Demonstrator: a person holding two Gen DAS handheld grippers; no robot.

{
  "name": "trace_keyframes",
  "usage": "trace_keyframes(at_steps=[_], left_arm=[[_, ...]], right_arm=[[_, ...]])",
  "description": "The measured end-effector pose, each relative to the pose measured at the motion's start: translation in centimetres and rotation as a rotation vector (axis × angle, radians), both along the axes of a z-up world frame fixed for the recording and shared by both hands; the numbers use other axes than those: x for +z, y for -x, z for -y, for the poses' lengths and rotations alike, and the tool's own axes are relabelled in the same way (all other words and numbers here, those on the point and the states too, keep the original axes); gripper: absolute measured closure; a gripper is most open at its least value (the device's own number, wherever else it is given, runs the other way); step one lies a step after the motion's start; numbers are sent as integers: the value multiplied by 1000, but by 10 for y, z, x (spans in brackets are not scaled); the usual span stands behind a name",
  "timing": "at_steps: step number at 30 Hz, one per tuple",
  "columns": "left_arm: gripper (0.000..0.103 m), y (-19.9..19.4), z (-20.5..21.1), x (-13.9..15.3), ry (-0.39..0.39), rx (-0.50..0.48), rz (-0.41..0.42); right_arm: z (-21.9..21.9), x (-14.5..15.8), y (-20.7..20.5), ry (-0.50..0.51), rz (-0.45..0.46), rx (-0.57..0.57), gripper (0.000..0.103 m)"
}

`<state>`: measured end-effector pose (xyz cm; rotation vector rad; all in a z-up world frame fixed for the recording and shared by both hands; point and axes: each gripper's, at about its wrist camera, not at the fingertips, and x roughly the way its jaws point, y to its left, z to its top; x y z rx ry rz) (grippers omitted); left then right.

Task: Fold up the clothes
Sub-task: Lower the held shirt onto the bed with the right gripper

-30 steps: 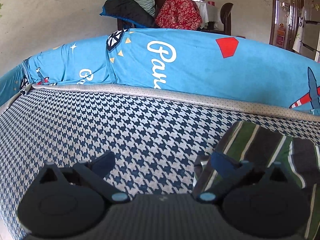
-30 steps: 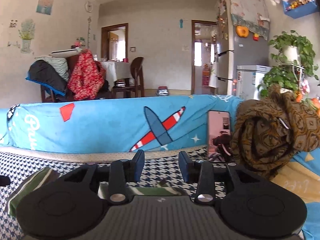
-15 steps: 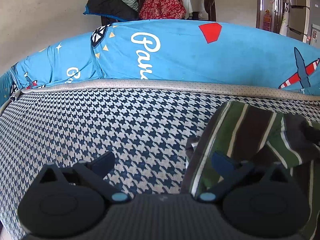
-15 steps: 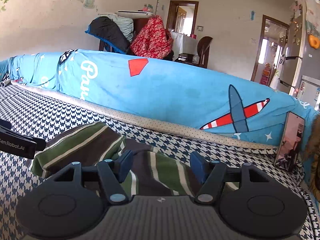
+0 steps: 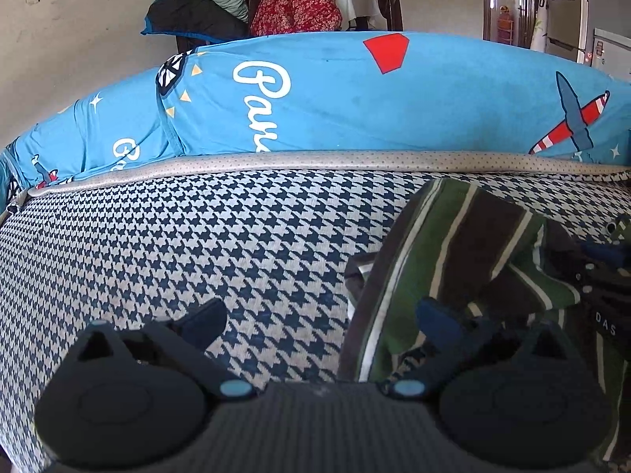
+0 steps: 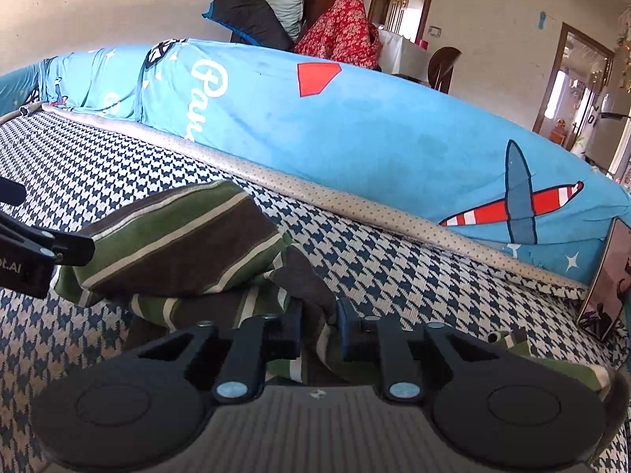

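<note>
Two grippers on one striped shirt (image 6: 185, 244), bunched on checked sofa seat (image 5: 197, 244). Your right gripper (image 6: 319, 327) just closed, pinching fold; left gripper (image 5: 315, 319) gapes wide, empty. Next: close left on shirt's edge.

Both tools are matte black plastic. The left gripper (image 5: 319, 315) has two round discs flanking a ribbed grey centre plate, pale blue rivet heads at the arm pivots, and dark blue pads on its fingers (image 5: 437, 317). The right gripper (image 6: 319, 329) is built alike, with silvery-blue rivets, small screws on the finger (image 6: 351, 331) mounts and a tiny white emblem on the ribbed plate.
</note>
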<state>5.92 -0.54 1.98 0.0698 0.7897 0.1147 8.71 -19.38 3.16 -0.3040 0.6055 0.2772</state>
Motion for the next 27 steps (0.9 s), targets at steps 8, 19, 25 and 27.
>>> trace_keyframes(at_steps=[8, 19, 25, 27], left_arm=[[0, 1, 1, -2, -4, -2, -4], [0, 0, 12, -6, -15, -29, -25], [0, 0, 20, -9, -24, -50, -39], [0, -1, 22, -11, -23, -53, -44]], right_arm=[[31, 36, 5, -155, 143, -187, 95], [104, 67, 9, -181, 292, -623, 95], [133, 67, 13, -120, 275, -811, 95], [141, 65, 12, -106, 229, -844, 95]])
